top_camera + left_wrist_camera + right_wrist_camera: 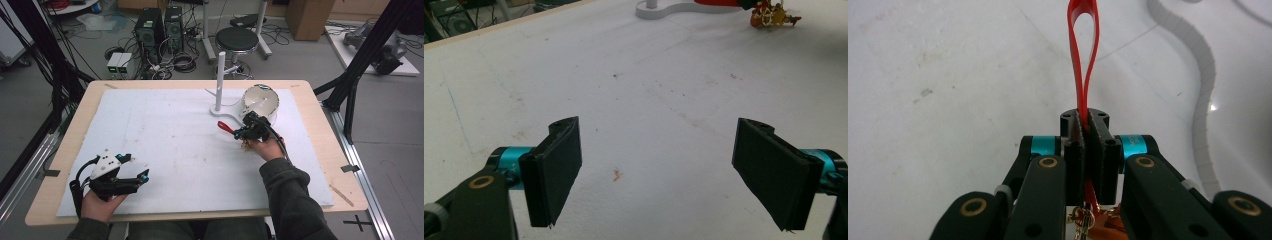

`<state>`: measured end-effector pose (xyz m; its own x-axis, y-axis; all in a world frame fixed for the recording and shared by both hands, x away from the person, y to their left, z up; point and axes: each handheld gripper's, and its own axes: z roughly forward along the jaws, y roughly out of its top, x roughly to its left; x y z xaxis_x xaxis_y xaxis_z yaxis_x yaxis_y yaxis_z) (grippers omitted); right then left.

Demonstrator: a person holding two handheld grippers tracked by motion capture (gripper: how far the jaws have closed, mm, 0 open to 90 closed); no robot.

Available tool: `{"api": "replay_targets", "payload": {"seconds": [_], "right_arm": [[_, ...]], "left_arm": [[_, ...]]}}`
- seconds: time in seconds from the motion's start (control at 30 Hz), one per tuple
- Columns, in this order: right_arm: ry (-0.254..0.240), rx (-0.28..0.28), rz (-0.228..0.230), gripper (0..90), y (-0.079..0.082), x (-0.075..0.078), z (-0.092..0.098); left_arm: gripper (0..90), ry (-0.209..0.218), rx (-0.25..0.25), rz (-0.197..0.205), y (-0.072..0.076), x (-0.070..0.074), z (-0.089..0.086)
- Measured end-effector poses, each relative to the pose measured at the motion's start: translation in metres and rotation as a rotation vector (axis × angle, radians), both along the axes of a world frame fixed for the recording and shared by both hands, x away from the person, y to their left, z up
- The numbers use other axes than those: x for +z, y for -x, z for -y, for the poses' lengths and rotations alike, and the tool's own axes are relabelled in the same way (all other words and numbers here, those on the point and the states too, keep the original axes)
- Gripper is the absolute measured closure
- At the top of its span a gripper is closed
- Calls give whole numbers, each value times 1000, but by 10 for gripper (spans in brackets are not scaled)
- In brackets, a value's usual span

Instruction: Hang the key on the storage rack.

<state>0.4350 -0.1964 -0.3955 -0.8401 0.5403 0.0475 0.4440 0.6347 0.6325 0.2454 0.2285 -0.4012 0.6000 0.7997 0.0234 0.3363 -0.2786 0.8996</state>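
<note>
- Right now the right gripper [243, 133] has its jaws pressed together on a red ribbon loop [1083, 55]; the loop sticks out past the jaws, and a small gold and orange charm [772, 17] hangs behind them, near the hand.
- Just ahead of the loop stands a white upright post on a curved white base [220, 80], with a round white tin [261, 100] beside it, so the likely job is hanging the loop on the post.
- Off at the near left of the white foam mat [165, 145], the left gripper [142, 175] has its jaws spread wide with nothing between them.
- Risk, as I judge it: the loop is narrow and limp, so it may flatten or twist and miss the post's top.
- Another risk: pushing sideways could tip or slide the light stand, since the other hand is well apart from it.
- Also, the thin ribbon could slip through the pads if it snags.
</note>
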Motion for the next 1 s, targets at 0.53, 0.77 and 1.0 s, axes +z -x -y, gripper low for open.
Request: {"api": "replay_targets", "payload": {"seconds": [0.53, 0.77, 1.0], "right_arm": [[-110, 15, 43, 859, 13, 18, 8], [-154, 25, 56, 860, 18, 23, 9], [-192, 23, 87, 862, 23, 31, 13]], "left_arm": [[204, 2, 3, -1, 0, 0, -1], [204, 4, 3, -1, 0, 0, 0], [204, -1, 5, 3, 0, 0, -1]]}}
